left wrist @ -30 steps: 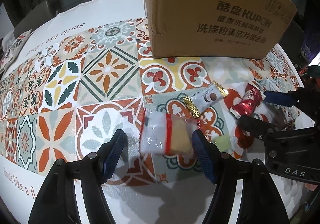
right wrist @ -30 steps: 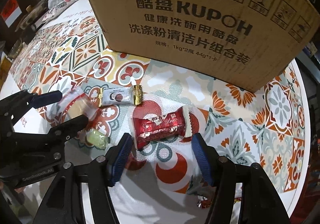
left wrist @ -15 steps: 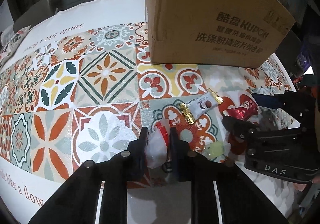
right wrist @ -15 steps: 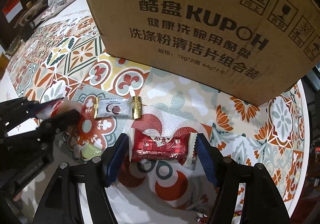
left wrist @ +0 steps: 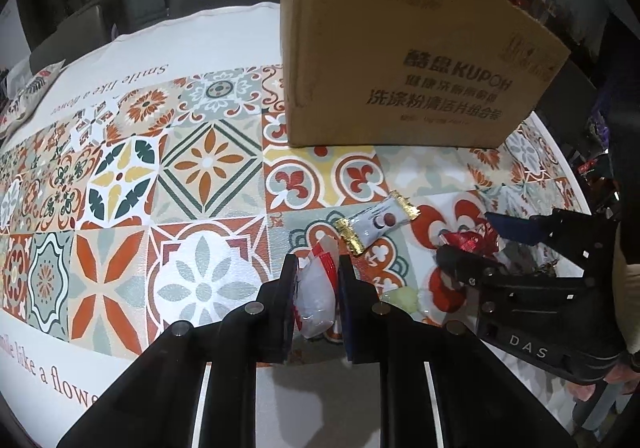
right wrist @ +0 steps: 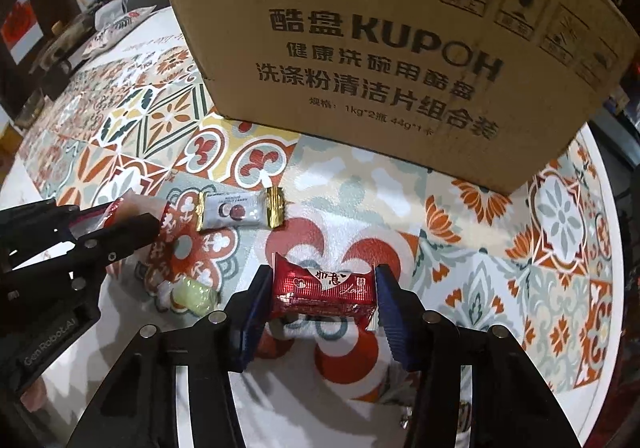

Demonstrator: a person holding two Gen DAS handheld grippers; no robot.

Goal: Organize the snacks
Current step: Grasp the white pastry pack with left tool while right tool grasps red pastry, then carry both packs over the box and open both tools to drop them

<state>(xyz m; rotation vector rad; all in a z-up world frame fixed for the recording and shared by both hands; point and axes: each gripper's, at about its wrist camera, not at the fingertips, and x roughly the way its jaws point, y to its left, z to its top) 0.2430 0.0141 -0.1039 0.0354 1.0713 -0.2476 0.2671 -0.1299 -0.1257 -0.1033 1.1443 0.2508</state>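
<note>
Stood at the far side of the counter [left wrist: 224,32]: one big cardboard box [right wrist: 380,48], open top not visible in either view. Left claw [left wrist: 318,280] clamped on a clear snack bag with red stripe [left wrist: 318,288], squeezed thin. Right claw [right wrist: 322,284] closed against both ends of a red candy pack [right wrist: 324,286]. Loose on the cloth: a silver candy with gold ends [right wrist: 240,210] and a small green sweet [right wrist: 196,294]. Possible trouble: slippery film sliding out during lifting, or crushed contents from tight pressing. Red pack's label legible only from right wrist; from left wrist mostly hidden behind the right claw.
</note>
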